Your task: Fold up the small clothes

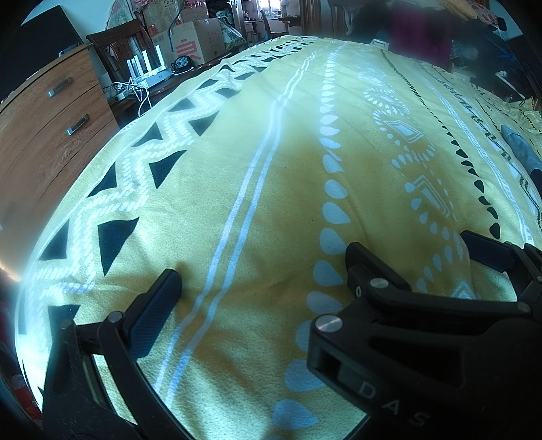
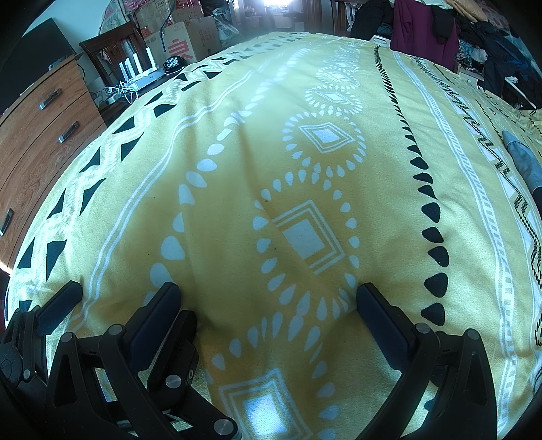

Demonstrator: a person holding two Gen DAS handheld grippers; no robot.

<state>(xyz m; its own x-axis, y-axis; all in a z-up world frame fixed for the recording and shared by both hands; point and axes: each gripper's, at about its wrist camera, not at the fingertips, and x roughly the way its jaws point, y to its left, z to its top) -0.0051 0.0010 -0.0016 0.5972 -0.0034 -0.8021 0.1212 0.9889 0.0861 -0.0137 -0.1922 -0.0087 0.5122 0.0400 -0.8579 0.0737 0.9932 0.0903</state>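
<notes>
You held both tools low over the yellow patterned bedspread [image 1: 271, 142], side by side and crowding each other. In the right wrist view your right gripper [image 2: 267, 294] had its jaws spread wide, with only bare bedspread between the two fingers. Your left gripper [image 2: 122, 314] sat at 8 o'clock in that view. One of its fingers was out toward the frame edge and the other was tucked just behind your right gripper's left finger. Those two fingers stood apart with nothing caught between them, so it was open too.

In the left wrist view only one finger of the left gripper [image 1: 271, 298] showed, at 7 o'clock. The other was hidden behind the body of the right gripper [image 1: 425, 254], which filled the 4 to 5 o'clock part of the picture.

The only loose piece of clothing on the bed was a grey-blue cloth [image 2: 525, 162]. It lay flat at 3 o'clock, right on the frame edge and well apart from both tools. It showed the same way in the left view [image 1: 521, 149]. Too little of it showed for me to tell what kind of garment it was.

A wooden chest of drawers [image 1: 50, 128] stood at 9 to 10 o'clock beside the bed. Cardboard boxes [image 1: 200, 37] were stacked at 11 o'clock, and a maroon garment [image 2: 423, 27] hung at 1 o'clock beyond the far edge.
</notes>
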